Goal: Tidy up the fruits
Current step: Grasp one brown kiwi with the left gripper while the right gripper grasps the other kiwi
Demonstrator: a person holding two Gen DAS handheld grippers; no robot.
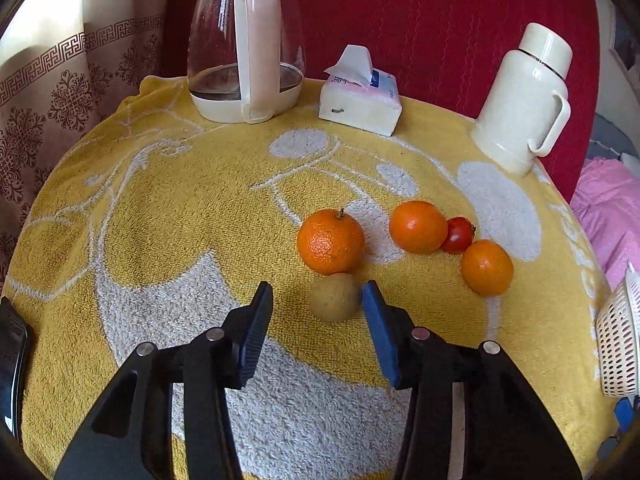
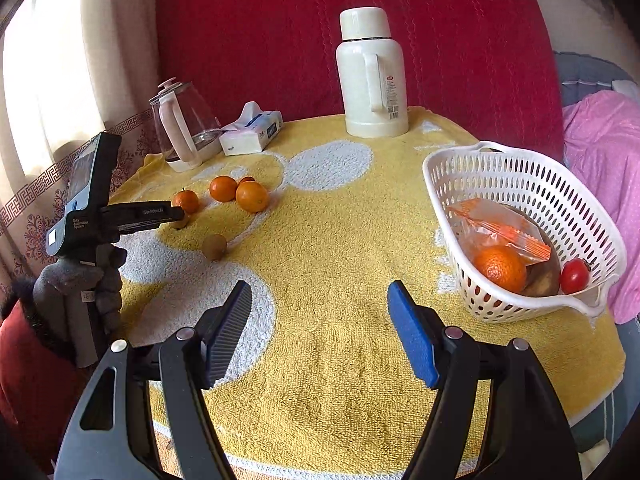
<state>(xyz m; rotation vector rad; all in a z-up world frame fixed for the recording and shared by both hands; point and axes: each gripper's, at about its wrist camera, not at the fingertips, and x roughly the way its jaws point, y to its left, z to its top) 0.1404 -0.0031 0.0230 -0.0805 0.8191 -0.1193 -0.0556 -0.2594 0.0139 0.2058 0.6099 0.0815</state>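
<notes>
A brownish kiwi (image 1: 333, 297) lies on the yellow towel between the fingers of my left gripper (image 1: 317, 294). The blue pad touches its right side and the dark pad stands apart from it, so the gripper is open. Just beyond are three oranges (image 1: 330, 241) (image 1: 418, 226) (image 1: 486, 266) and a small tomato (image 1: 459, 234). In the right wrist view my right gripper (image 2: 319, 294) hangs open over bare towel with nothing between its fingers. A second kiwi (image 2: 215, 246) lies to its far left. The white basket (image 2: 516, 178) on the right holds an orange (image 2: 500, 267), a tomato (image 2: 574, 276) and a plastic bag.
A glass kettle (image 1: 244, 44), a tissue pack (image 1: 360, 98) and a cream thermos (image 1: 524, 96) stand along the table's far edge before a red backdrop. The basket (image 1: 618, 344) sits at the right table edge. A gloved hand (image 2: 80, 280) holds the left gripper. Pink cloth lies beyond the right side.
</notes>
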